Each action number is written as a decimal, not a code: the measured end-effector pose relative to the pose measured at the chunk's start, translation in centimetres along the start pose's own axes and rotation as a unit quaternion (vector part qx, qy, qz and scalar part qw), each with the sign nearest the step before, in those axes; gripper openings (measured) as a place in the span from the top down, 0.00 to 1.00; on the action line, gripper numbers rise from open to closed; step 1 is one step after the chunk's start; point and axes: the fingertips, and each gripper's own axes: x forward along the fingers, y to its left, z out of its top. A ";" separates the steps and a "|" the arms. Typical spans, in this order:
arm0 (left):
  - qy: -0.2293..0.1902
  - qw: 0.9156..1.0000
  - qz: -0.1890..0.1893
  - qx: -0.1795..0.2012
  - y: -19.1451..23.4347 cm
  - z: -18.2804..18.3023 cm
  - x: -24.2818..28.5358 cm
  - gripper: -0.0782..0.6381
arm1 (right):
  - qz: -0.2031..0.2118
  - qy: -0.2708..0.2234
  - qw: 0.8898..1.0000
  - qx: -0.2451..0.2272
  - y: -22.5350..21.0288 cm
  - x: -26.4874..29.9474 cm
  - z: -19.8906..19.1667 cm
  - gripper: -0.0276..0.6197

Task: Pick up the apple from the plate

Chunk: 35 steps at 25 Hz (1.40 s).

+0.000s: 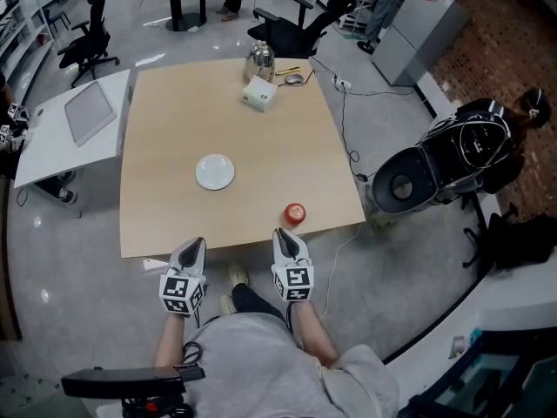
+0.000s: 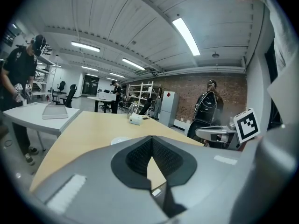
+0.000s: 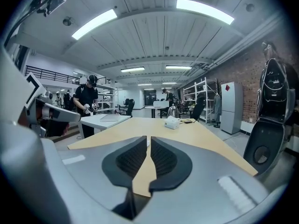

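Nearest to us, both grippers hang just off the desk's [image 1: 270, 159] near edge, side by side and well apart.

Left gripper [image 1: 197, 243]: its own view shows the jaw tips pressed together, with nothing between the pads.

Right gripper [image 1: 281, 232]: the jaws are all but together, with only a thin slit at the tips. We see only bare desk top through it, so this gripper is empty too.

The apple [image 1: 295, 213] is red and sits on the bare desk close to the near edge, toward the near right corner. It lies just beyond the right gripper's tips and a shade to their right, and nothing touches it. It is not on the plate.

The plate [image 1: 215, 171], small, white and round, lies further in, near the middle of the desk and nearer the left gripper's line. Nothing is on it.

At the far edge a white box [image 1: 259, 92] stands just in front of a metal kettle [image 1: 259, 58].

Off the desk's left edge is a white side table [image 1: 52, 142] carrying a flat grey device [image 1: 89, 111] — whether laptop or tablet we cannot tell.
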 end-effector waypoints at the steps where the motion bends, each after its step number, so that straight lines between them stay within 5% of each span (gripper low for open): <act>1: -0.001 1.000 0.000 -0.001 0.1 0.0 -0.1 0.86 | -0.001 -0.001 1.000 -0.001 0.1 -0.1 0.0 0.91; 35: -0.032 0.999 -0.012 0.002 0.6 1.7 -0.4 0.86 | 0.007 -0.021 1.000 -0.011 2.8 -1.4 2.1 0.95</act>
